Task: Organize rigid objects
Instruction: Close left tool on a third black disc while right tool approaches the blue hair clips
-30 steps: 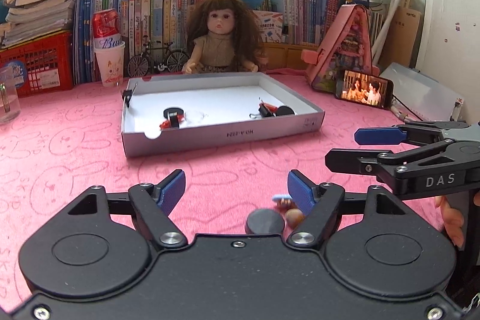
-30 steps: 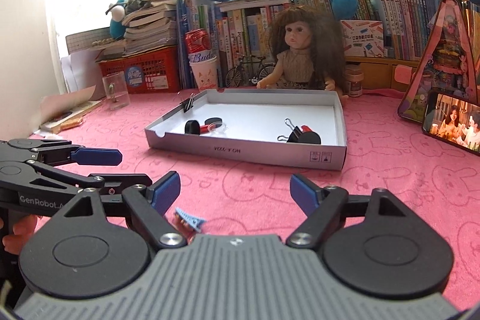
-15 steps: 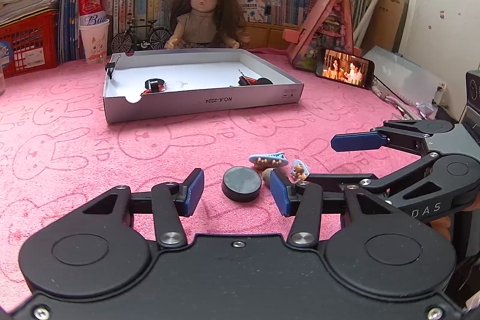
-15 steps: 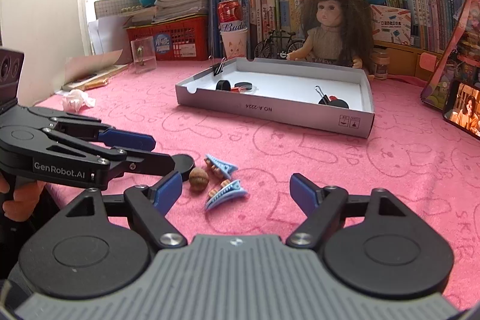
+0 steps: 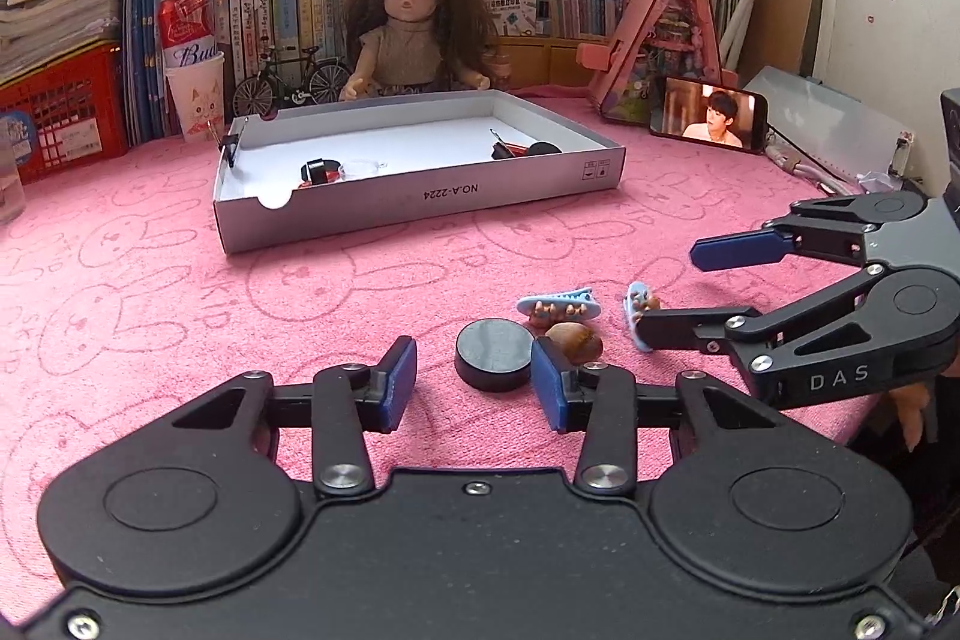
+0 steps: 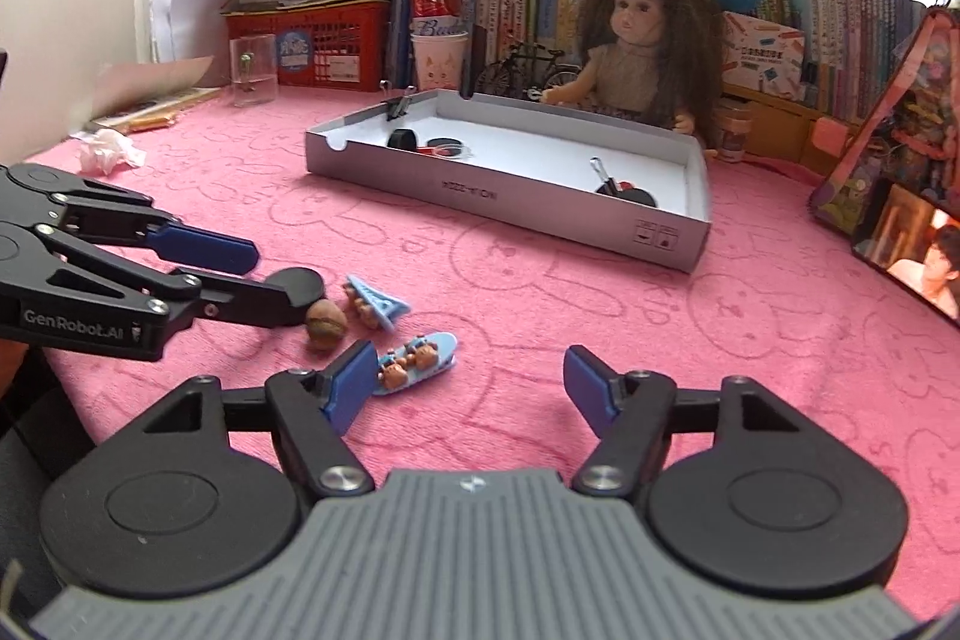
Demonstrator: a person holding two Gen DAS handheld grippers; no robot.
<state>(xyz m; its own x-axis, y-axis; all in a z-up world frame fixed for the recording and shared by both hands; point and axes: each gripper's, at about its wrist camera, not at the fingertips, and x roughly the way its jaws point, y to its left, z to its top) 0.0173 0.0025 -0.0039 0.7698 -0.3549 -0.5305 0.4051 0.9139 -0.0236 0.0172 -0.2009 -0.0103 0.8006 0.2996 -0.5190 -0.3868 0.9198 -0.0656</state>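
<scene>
Left gripper (image 5: 474, 379), low centre of left wrist view: jaws closing, black round disc (image 5: 494, 353) just ahead between the blue pads, right pad at or almost at its edge, left pad clear of it; not clamped yet. Beside the disc, right: walnut-like brown nut (image 5: 574, 339), blue hair clip (image 5: 559, 306) behind it.

Right gripper (image 6: 465, 388), low centre of right wrist view: jaws closing but wide apart, nothing gripped. Second blue clip w/ small brown bears (image 6: 417, 355) lies by its left pad; touching or not, can't tell.

Grey cardboard box lid (image 5: 420, 196), upper centre, holds binder clips + black round bits. All on pink towel-like cloth (image 5: 150, 280); doll (image 5: 411, 34) sits behind the lid.
</scene>
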